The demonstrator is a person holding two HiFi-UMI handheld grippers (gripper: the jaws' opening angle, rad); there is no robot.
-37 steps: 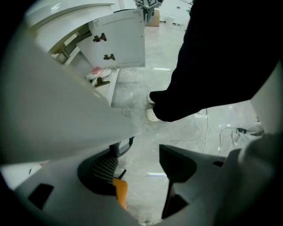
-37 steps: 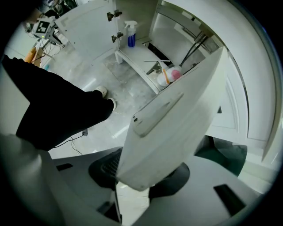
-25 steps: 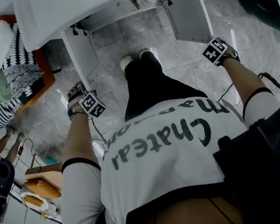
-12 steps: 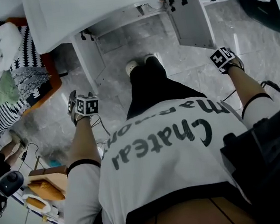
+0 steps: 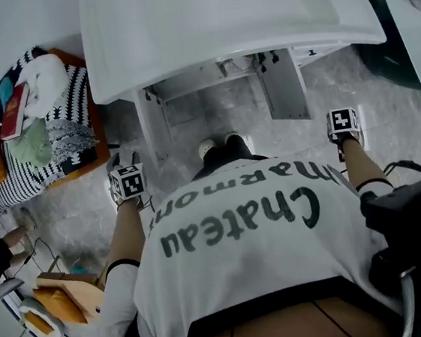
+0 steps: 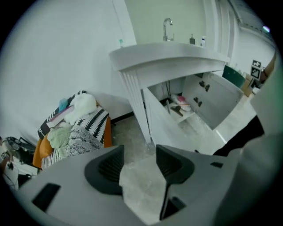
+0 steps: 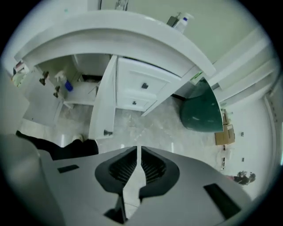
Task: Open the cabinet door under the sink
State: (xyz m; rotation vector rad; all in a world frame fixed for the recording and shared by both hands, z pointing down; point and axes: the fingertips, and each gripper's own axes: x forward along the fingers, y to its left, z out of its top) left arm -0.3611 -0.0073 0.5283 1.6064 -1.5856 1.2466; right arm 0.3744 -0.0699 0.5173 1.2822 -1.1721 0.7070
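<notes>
Jaws first: left gripper is spread with nothing between and has just been closing a bit. Right gripper has just closed to a thin slit, also with nothing between. We hold both clear of the cabinet, one each side of our body, touching nothing. It sits under the sink and has two doors, both swung open: left door, right door. Our two shoes stand between the doors, in front of the opening. Inside is one spray bottle on a shelf. Right of the cabinet are a drawer unit with two knobs and one green bin. On the left is one orange seat heaped with a striped blanket. One faucet stands on top.
</notes>
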